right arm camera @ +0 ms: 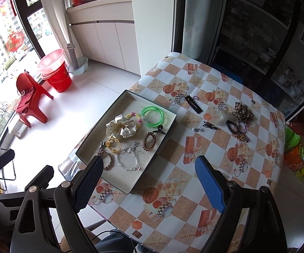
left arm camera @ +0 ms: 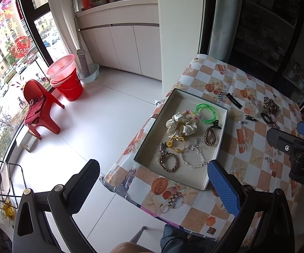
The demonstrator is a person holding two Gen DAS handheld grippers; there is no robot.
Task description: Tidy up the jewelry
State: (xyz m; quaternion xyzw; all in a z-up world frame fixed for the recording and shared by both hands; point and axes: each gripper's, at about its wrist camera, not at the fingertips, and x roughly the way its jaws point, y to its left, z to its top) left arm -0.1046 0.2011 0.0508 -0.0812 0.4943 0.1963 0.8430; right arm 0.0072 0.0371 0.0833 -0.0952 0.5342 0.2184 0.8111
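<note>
Plainly, both grippers hang empty with jaws wide apart: the left gripper (left arm camera: 153,186) at the near edge of the tray (left arm camera: 145,141), the right gripper (right arm camera: 147,182) over the worktop (right arm camera: 194,189). Loose clips (right arm camera: 210,125) and a black coil tie (right arm camera: 232,125) wait far right. Tiny pieces could slip the pads, and a careless reach might nudge the tray, which sits close to the worktop's edge.

Daylight is pouring in through the big window (left arm camera: 8,67) far to the left of the tongs, brightening the white floor (right arm camera: 101,97) ahead of them. The shelving (right arm camera: 268,31) ahead and to the right is sitting in deep shadow. Fisheye distortion is bowing lines at the edges, and the corners are darkening. Focus is holding fairly sharp.
</note>
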